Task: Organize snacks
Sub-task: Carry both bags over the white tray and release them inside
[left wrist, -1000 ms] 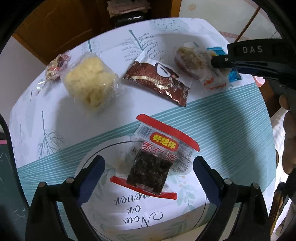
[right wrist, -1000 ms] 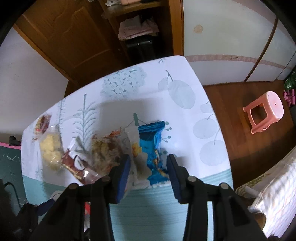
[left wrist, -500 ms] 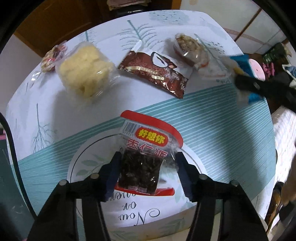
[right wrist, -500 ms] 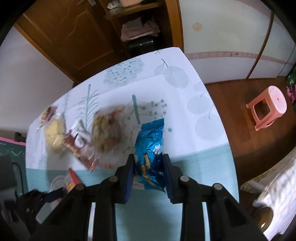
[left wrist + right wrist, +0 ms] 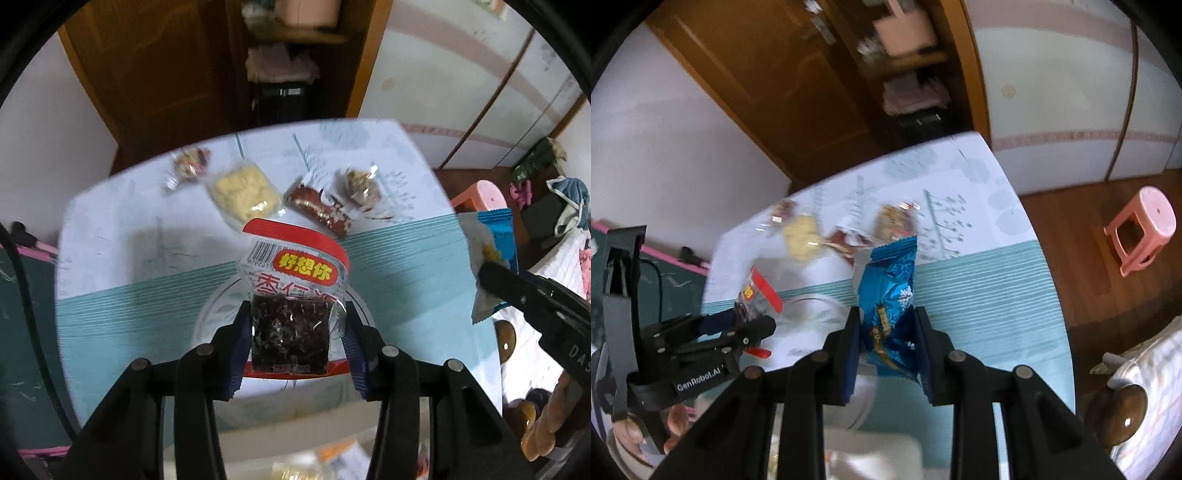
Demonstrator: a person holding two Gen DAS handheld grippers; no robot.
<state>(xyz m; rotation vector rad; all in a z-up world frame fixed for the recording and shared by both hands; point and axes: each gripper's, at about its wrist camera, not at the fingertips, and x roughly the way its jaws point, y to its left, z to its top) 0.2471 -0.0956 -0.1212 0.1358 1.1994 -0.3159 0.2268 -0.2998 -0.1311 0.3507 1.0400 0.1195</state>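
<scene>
Both claws grip lifted packets clear of the table (image 5: 406,266) for carrying: the left gripper (image 5: 293,334) pinches the red-edged snack (image 5: 291,291), the right gripper (image 5: 886,343) the blue packet (image 5: 888,291), four snacks waiting at twelve o'clock.

red-edged packet (image 5: 291,295): clear film, red borders, yellow label with red characters, black barcode, dark contents
blue packet (image 5: 888,295): shiny blue, white snowflake, gold-brown print
brown packet (image 5: 319,210): dark brown, gold band
yellow snack pack (image 5: 245,195): clear wrap, pale yellow pieces
tablecloth (image 5: 399,266): white with grey-teal leaf prints, teal striped band
stool (image 5: 1141,229): pink
gripper pads (image 5: 240,347): blue on black
</scene>
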